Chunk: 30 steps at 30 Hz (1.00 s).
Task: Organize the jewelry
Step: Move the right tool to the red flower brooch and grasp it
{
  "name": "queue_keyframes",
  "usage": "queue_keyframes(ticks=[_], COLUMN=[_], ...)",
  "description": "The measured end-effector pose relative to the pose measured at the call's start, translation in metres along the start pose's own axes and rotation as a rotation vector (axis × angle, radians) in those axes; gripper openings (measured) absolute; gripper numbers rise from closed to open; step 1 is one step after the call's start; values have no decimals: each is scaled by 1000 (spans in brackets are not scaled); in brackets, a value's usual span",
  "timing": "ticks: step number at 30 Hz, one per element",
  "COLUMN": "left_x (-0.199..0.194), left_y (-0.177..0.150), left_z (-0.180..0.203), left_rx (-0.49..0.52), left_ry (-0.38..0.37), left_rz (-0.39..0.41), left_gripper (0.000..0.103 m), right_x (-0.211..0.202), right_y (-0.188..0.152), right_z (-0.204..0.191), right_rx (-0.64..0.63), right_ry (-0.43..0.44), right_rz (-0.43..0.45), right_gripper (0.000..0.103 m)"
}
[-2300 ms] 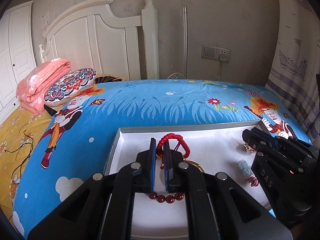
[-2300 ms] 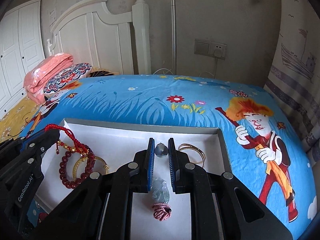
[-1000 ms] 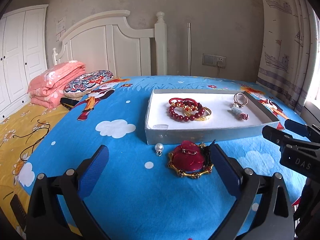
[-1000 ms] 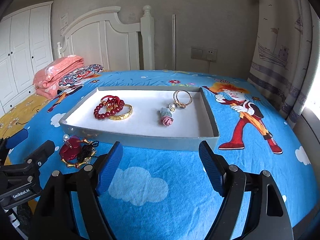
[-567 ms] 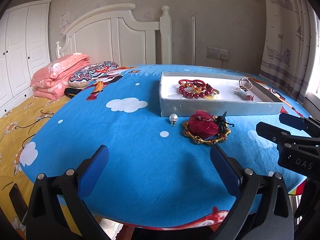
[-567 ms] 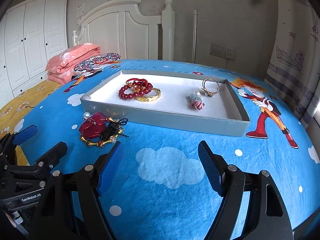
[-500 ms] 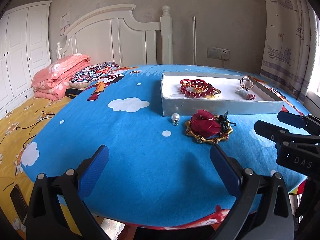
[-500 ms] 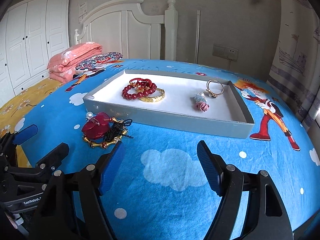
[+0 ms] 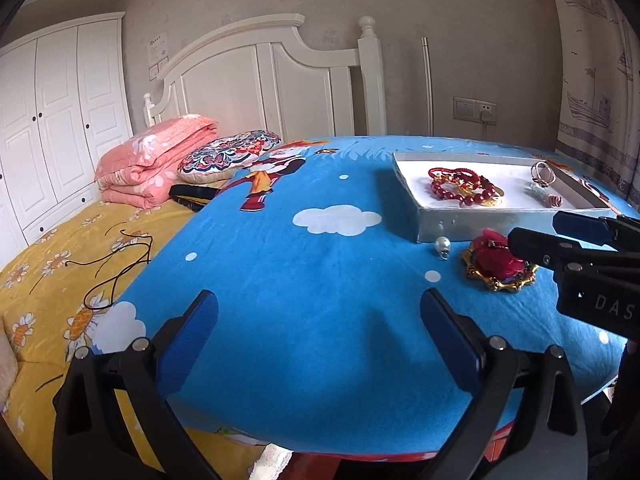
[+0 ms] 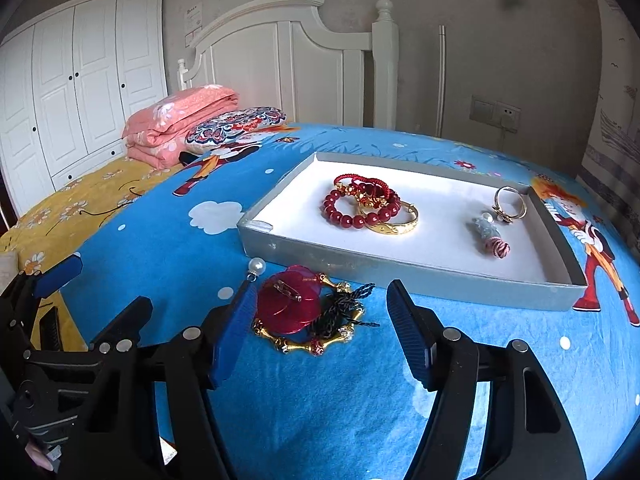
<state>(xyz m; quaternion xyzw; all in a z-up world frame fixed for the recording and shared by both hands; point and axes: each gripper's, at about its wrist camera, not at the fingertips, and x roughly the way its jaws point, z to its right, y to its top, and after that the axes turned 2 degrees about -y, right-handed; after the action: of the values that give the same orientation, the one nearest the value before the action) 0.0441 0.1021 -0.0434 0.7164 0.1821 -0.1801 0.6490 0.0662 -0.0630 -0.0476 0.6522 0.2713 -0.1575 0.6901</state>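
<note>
The left gripper (image 9: 320,332) is held with its jaws spread wide, empty; the right gripper (image 10: 320,332) likewise gapes, gripping nothing.

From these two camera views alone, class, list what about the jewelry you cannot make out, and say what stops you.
- Red brooch, left wrist view: right part hidden behind the right tongs.
- Pale pendant, left wrist view: too small to identify.
- Pearl, right wrist view: its lower fitting disappears behind a blue pad.
- Gold bangle, right wrist view: far side covered by the red bead bracelet.
</note>
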Motion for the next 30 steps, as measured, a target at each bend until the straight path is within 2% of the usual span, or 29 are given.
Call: queue_keyframes(ticks=[5, 12, 14, 17, 24, 30], left_x=[5, 7, 8, 7, 8, 12], left_y=[3, 4, 5, 5, 8, 14], left_z=[-27, -45, -46, -40, -9, 31], left_rx=[-55, -109, -121, -118, -88, -52], left_ry=[26, 12, -2, -19, -72, -130], left_rz=[-5, -18, -24, -31, -49, -65], left_gripper=[98, 98, 98, 98, 98, 98], right_x=[17, 29, 30, 28, 2, -19], right_y=[3, 5, 4, 3, 5, -2], right_z=[-16, -22, -24, -27, -9, 30], right_rx=[-19, -41, -54, -80, -46, 16], right_ry=[0, -39, -38, -35, -19, -78], right_rz=[-52, -100, -96, -81, 0, 36], right_gripper=[61, 54, 49, 42, 42, 42])
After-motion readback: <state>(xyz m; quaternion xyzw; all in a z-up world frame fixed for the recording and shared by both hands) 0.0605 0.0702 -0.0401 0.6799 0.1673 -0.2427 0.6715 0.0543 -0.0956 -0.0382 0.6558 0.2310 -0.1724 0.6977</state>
